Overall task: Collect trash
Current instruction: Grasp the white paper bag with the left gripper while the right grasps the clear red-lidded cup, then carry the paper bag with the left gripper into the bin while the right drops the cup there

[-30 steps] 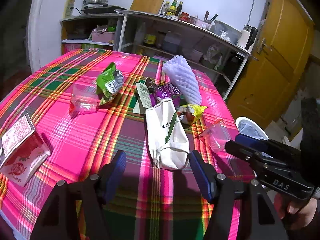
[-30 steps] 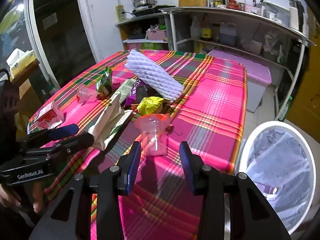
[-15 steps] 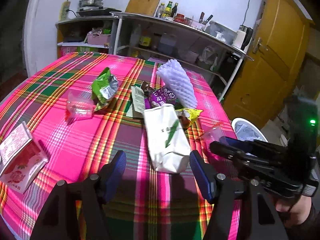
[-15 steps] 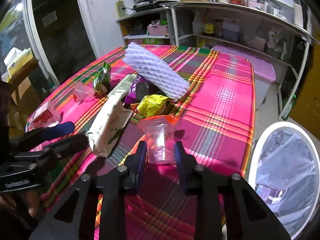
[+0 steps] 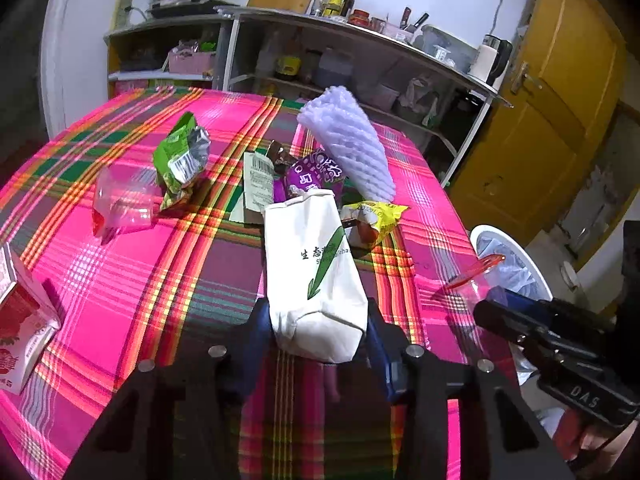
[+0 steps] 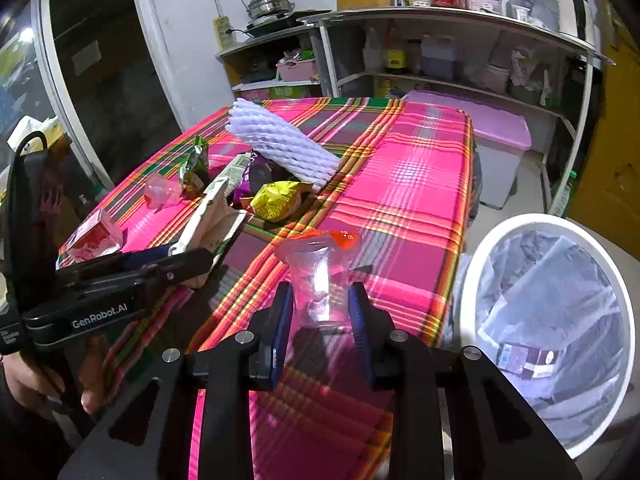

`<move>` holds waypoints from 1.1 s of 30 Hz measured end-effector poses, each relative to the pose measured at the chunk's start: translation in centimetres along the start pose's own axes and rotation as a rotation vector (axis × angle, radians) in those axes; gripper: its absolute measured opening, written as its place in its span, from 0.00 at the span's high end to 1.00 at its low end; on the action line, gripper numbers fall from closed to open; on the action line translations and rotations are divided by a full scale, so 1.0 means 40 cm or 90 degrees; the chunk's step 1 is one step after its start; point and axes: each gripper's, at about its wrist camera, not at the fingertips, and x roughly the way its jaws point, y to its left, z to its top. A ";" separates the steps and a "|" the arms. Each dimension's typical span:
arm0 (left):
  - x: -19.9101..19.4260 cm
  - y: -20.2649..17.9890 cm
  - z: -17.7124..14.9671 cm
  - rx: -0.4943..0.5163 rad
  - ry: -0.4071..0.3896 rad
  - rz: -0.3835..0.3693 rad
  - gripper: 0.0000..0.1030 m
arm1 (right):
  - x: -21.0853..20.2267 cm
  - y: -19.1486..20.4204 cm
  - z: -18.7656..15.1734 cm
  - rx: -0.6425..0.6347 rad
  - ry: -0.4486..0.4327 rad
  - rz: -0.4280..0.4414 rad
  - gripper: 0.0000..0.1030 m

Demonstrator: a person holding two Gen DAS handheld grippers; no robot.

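My left gripper (image 5: 318, 330) is shut on the near end of a white paper bag (image 5: 314, 268) with green print, lying on the pink plaid tablecloth (image 5: 160, 264). My right gripper (image 6: 320, 312) is shut on a clear plastic cup (image 6: 320, 276) with a red peeled lid, near the table's right edge. The cup also shows in the left wrist view (image 5: 466, 284). A white trash bin (image 6: 548, 320) with a clear liner stands on the floor right of the table. Other trash on the table: yellow wrapper (image 5: 374, 218), purple wrapper (image 5: 316, 174), green snack bag (image 5: 182, 158), white foam net (image 5: 348, 140), another clear cup (image 5: 124, 202).
A red and white carton (image 5: 20, 316) lies at the table's left edge. Metal shelves (image 6: 440, 60) with bottles and tubs stand behind the table. A pink-lidded bin (image 6: 492, 144) is beyond the table. A yellow door (image 5: 552, 120) is at the right.
Both grippers moved forward and closed: the left onto the white paper bag, the right onto the clear cup.
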 end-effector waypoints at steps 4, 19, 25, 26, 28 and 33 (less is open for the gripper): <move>-0.014 -0.016 -0.009 0.015 -0.008 -0.002 0.58 | -0.028 -0.004 -0.008 0.005 -0.012 -0.004 0.71; -0.137 -0.112 -0.044 0.070 -0.048 -0.056 0.58 | -0.152 -0.042 -0.048 0.040 -0.061 -0.030 0.71; -0.151 -0.163 -0.051 0.093 -0.047 -0.073 0.58 | -0.199 -0.077 -0.073 0.061 -0.074 -0.048 0.71; -0.151 -0.172 -0.051 0.097 -0.046 -0.076 0.58 | -0.203 -0.080 -0.076 0.064 -0.075 -0.051 0.71; -0.150 -0.188 -0.051 0.105 -0.045 -0.081 0.58 | -0.217 -0.096 -0.081 0.073 -0.081 -0.058 0.71; -0.139 -0.232 -0.045 0.121 -0.041 -0.096 0.58 | -0.243 -0.137 -0.092 0.093 -0.091 -0.076 0.71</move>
